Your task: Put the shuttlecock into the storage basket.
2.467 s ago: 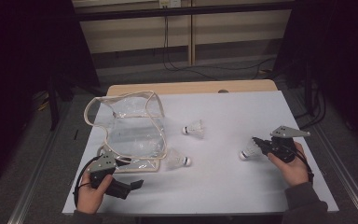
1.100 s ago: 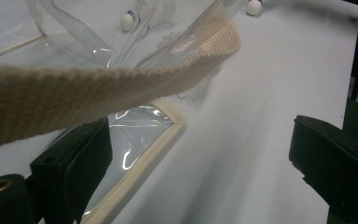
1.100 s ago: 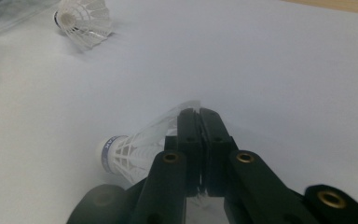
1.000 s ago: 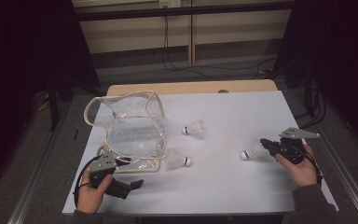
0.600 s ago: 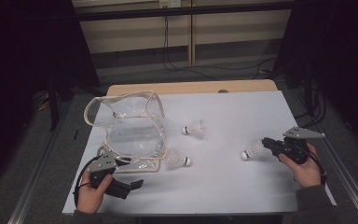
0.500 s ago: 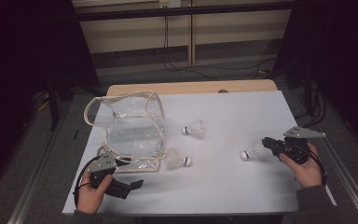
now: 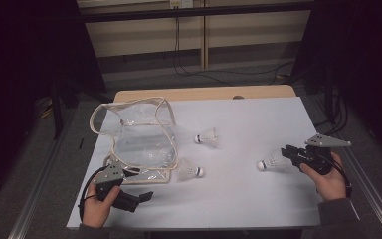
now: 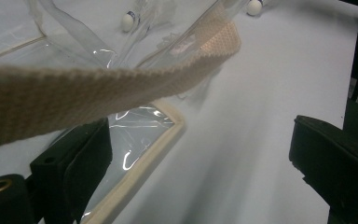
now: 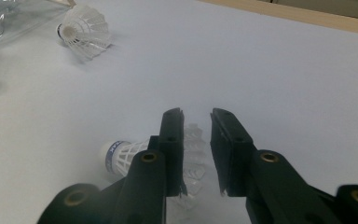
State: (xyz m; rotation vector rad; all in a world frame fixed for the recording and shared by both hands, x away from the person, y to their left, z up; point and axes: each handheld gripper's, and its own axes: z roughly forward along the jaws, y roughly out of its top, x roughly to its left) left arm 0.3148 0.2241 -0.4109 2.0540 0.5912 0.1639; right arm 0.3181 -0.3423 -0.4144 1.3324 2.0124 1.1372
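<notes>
1. The shuttlecock (image 7: 271, 162) nearest the right gripper (image 7: 288, 152) is lying on its side near the right edge of the table (image 7: 258, 209), its long axis running roughly left to right across the table.
2. Its white cork head is pointing left, toward the table's middle, and its feather skirt is pointing right, toward the gripper.
3. In the right gripper view, this shuttlecock (image 9: 135, 156) is lying with its skirt reaching into the gap between the jaws, the cork sticking out to the left of the left jaw.
4. The right gripper (image 9: 196, 154) is standing with its jaws narrowly apart and they have just been opening; the pads are not pressing on the skirt.
5. The left gripper (image 7: 142, 196) is resting near the front left corner of the table, its jaws (image 8: 200, 177) standing wide with bare table between them.
6. A beige strap (image 8: 98, 93) of the clear bag (image 7: 142, 139) is crossing in front of the left gripper's camera; whether a jaw is touching it I cannot tell.
7. Three shuttlecocks are lying on the table: the one by the right gripper, one (image 7: 208, 138) near the middle, and one (image 7: 189, 170) just beside the bag's front right corner.
8. One bag is lying toward the left edge, and two grippers are in hand.
</notes>
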